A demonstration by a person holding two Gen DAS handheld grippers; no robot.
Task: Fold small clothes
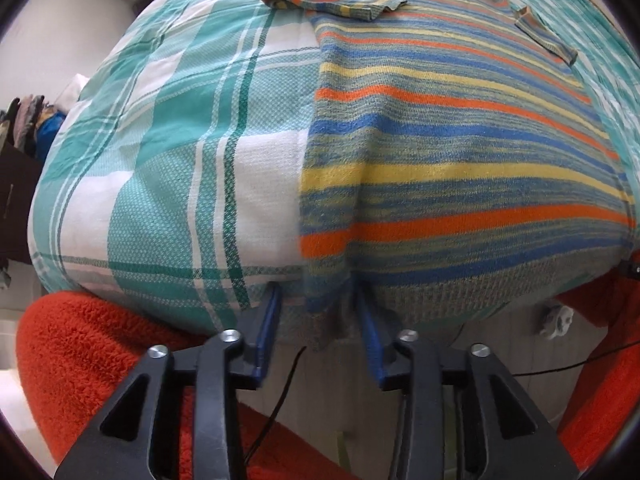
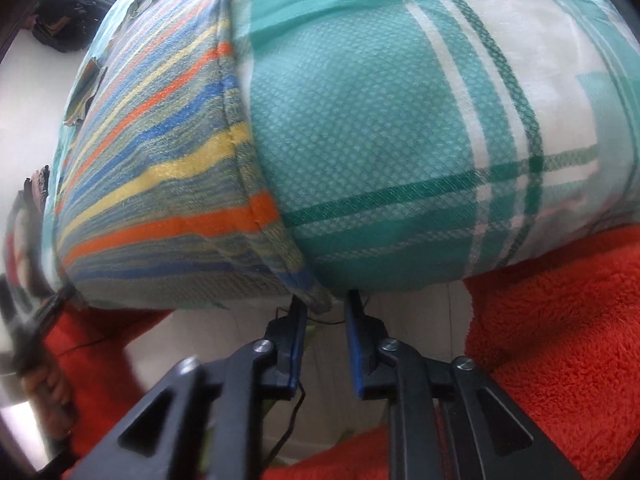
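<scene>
Striped shirt (image 1: 460, 152): small knit top, bands of orange, blue, yellow and grey-green; lies flat on the checked cloth (image 1: 172, 152), hem toward the near table edge, sleeves at the far end.
Sleeve (image 1: 332, 2): short, folded in across the chest; the other sleeve sticks out on the far side.
Writing: no brand, tag or lettering readable on shirt, cloth or tools.
Left gripper (image 1: 318, 300): jaws well apart, straddling the shirt's near-left hem corner; a fold of cloth hangs between the blue fingers (image 1: 272, 312), pads not pressing on it.
Right gripper (image 2: 326, 304): jaws narrower, a gap showing; the shirt's other hem corner (image 2: 316, 292) droops just above and between the tips. Picture is blurred; no pinch seen.
Edges: shirt hem runs along the table's near edge and slightly overhangs it; side seam (image 2: 236, 128) straight, lying on the checked cloth.
Open room: broad bare checked cloth beside the shirt on both sides.
Below edge: pale floor, thin black cable (image 1: 280, 392), person's fuzzy red sleeve (image 1: 92, 344).
</scene>
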